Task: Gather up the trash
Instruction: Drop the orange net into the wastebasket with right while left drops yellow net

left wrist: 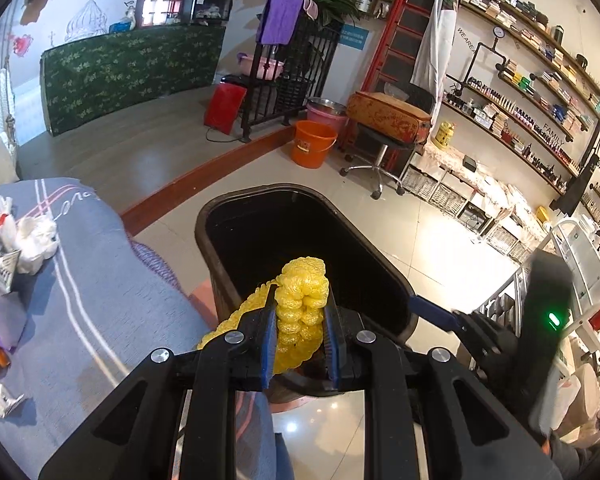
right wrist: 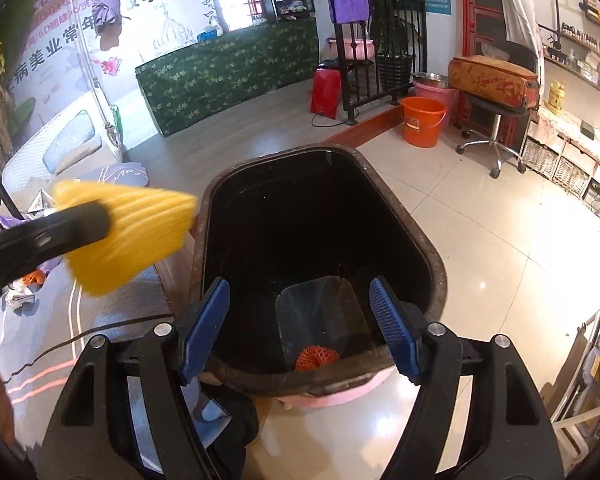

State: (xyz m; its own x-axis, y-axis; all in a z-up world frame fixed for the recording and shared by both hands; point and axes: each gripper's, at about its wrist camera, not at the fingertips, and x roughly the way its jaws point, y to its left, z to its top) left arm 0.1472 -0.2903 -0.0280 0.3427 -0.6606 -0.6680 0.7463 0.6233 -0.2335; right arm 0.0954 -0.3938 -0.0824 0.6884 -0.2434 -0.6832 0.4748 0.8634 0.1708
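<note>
Item: yellow foam fruit net, clamped between the pads of my left gripper, centre of the left wrist frame, held over the near rim of the black trash bin.

Item: my right gripper, jaws spread apart and empty, lower centre of the right wrist frame, hanging above the bin mouth.

Item: orange foam net, lying on the bin floor (lower centre, seen between my right pads).

Item: remaining trash, white wrappers and scraps on the blue-grey cloth-covered surface, left edge of the left wrist frame.

Handling note: I judge the drop is next. I should carry the yellow net further over the dark opening before parting the pads, since its tail hangs outside the rim at lower left and could snag or spill.
</note>
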